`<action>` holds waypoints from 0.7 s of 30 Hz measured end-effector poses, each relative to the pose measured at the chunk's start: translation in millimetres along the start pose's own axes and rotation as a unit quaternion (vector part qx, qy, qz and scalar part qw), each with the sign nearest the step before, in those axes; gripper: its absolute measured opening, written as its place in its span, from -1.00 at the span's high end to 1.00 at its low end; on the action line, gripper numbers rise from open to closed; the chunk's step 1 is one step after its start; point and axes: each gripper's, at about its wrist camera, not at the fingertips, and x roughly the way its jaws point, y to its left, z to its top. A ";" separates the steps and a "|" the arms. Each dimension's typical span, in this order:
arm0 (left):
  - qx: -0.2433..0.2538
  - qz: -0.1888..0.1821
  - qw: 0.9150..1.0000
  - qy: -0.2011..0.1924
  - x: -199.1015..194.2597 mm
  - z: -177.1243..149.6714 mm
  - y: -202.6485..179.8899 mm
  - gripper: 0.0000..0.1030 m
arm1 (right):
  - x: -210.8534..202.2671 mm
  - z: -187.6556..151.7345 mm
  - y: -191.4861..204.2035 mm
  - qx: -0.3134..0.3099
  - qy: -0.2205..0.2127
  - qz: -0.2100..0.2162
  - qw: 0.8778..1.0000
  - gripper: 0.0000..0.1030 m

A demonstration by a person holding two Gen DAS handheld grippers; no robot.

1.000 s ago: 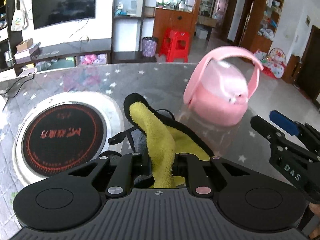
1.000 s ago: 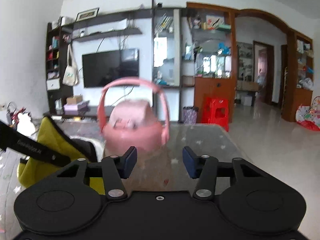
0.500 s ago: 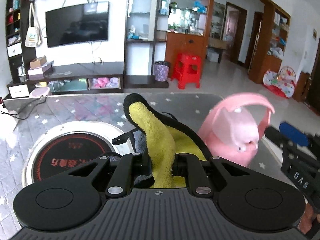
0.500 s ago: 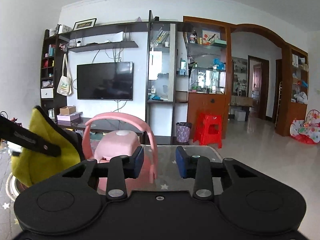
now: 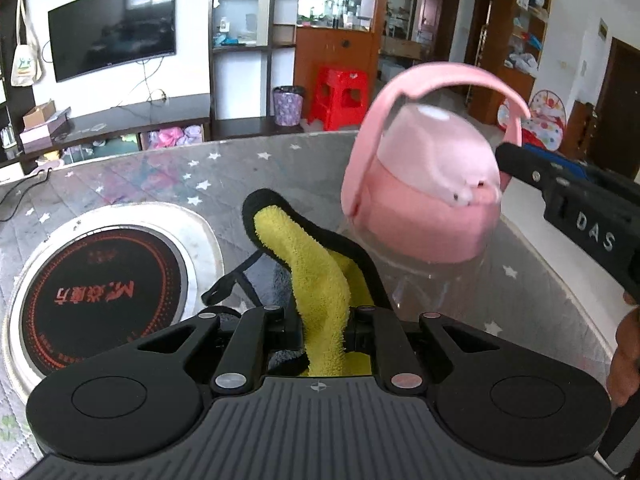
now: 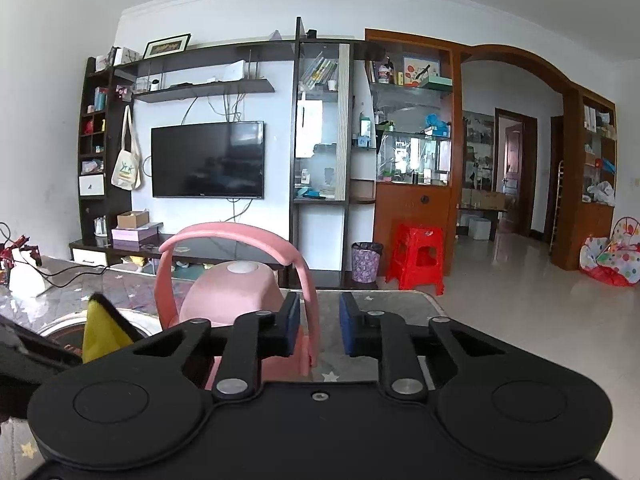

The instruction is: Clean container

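Note:
A pink lidded container point(image 5: 424, 208) with an upright hoop handle point(image 5: 440, 76) stands on the glass table point(image 5: 200, 176), right of centre in the left wrist view. My left gripper point(image 5: 320, 320) is shut on a yellow cloth point(image 5: 316, 280) with black edging, which sticks up just left of the container. My right gripper point(image 5: 520, 160) reaches in from the right at the handle's right leg. In the right wrist view the handle point(image 6: 310, 312) passes between the blue pads point(image 6: 294, 328), close to the left one, and the gripper point(image 6: 320, 328) is open around it. The container point(image 6: 228, 292) sits just beyond.
A round induction hob point(image 5: 100, 288) is set into the table at the left. The table's curved right edge point(image 5: 560, 264) runs close behind the container. A white object with a cable point(image 6: 24, 280) lies at the far left. A person's hand point(image 5: 624, 360) holds the right gripper.
My right gripper has moved up to the handle and its fingers have narrowed around it. The container now looks nearer to the cloth. The left gripper's hold is unchanged.

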 end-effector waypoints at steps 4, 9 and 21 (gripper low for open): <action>0.004 -0.002 1.000 0.012 10.6 -7.8 1.6 0.73 | 3.8 -0.1 0.6 0.002 0.004 -0.001 1.000 0.66; 0.007 0.000 1.000 0.027 20.7 -17.1 2.7 0.73 | 6.8 -1.5 0.2 0.004 0.010 -0.006 1.000 0.66; 0.010 0.000 0.999 0.045 43.5 -36.7 1.1 0.72 | 10.5 -0.5 5.6 -0.001 0.007 -0.018 1.000 0.66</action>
